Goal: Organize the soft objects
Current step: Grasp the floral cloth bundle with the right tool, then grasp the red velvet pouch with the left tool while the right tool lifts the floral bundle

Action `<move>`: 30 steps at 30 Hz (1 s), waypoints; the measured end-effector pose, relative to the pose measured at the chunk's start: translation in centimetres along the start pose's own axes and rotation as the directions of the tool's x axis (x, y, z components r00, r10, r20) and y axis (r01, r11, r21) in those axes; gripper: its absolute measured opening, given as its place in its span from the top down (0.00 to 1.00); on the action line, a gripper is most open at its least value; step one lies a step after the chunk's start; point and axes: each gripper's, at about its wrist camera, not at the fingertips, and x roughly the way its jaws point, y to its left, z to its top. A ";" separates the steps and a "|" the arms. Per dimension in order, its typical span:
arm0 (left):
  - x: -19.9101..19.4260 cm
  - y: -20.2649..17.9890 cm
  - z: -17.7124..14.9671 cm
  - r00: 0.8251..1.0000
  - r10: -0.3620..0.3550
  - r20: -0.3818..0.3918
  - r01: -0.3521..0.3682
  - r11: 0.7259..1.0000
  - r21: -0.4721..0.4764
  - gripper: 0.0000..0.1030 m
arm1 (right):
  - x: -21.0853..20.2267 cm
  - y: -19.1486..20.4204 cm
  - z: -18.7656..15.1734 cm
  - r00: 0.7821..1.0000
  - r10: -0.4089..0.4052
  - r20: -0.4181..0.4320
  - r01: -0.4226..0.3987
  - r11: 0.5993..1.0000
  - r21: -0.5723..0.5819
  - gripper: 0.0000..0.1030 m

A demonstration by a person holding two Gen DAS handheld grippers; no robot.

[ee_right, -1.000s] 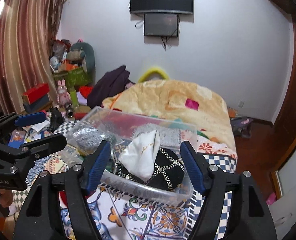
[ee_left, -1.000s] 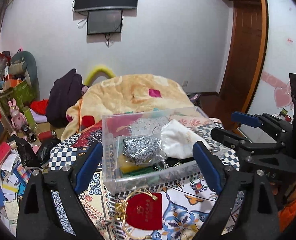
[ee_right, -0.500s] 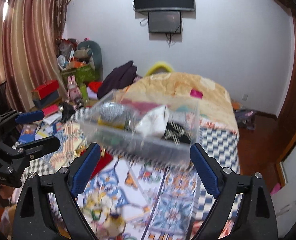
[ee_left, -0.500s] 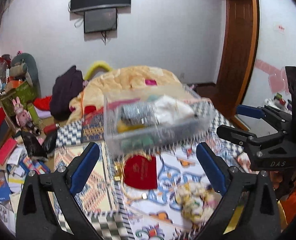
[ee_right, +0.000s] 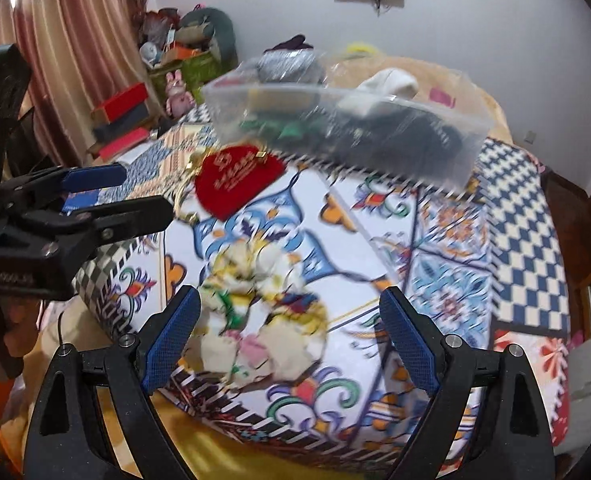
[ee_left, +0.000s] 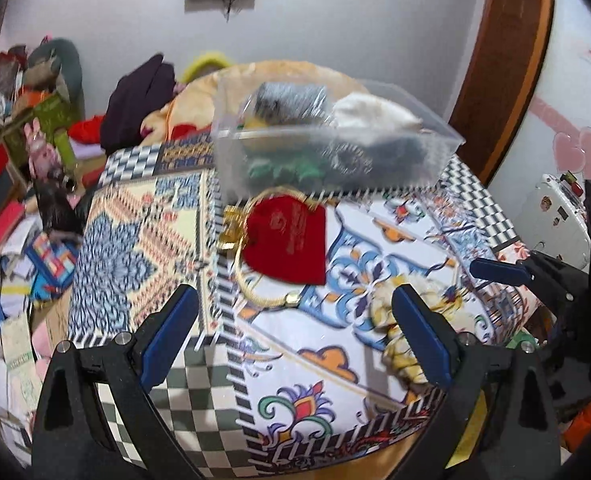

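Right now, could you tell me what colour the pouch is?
Red with gold lettering; the pouch shows best in the left wrist view.

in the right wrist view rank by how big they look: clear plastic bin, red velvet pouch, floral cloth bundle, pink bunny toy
1. Clear plastic bin, largest.
2. Crumpled floral cloth bundle, though it lies nearest the camera, which inflates it.
3. Red velvet pouch.
4. Pink bunny toy, smallest, but also farthest.

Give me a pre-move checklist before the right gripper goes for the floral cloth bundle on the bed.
1. Right gripper open: ok.
2. Floral cloth bundle between its fingers' line: ok, roughly centred.
3. Left gripper open and holding nothing: ok.
4. Left gripper apart from the bundle: ok, off to the side.
5. Clear bin has room: cannot tell, blurred.
6. Red pouch outside the grasp path: ok.
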 end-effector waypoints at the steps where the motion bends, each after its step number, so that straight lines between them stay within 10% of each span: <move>1: 0.2 0.2 -0.3 1.000 0.005 -0.008 -0.005 1.000 -0.004 0.05 | 0.1 0.1 -0.2 1.000 0.003 -0.004 -0.003 1.000 -0.001 0.13; 6: 0.9 1.0 -1.0 0.999 0.024 -0.035 -0.024 1.000 -0.016 0.05 | 0.8 0.8 -0.8 1.000 -0.010 -0.012 0.010 1.000 -0.020 0.16; 16: 3.2 1.3 0.7 0.999 0.030 -0.030 -0.030 0.999 -0.021 0.05 | 0.9 0.6 -0.2 1.000 -0.014 0.013 0.015 0.999 -0.051 0.79; 22: 4.9 1.6 3.0 0.998 0.070 -0.006 -0.070 0.997 -0.039 0.06 | 0.4 -1.1 0.3 0.998 -0.040 0.039 0.040 0.999 0.000 0.83; 30: 7.4 2.1 4.0 0.998 0.037 -0.055 -0.040 0.997 -0.059 0.42 | -0.6 -3.7 0.6 0.996 -0.064 0.066 0.060 0.996 0.067 0.87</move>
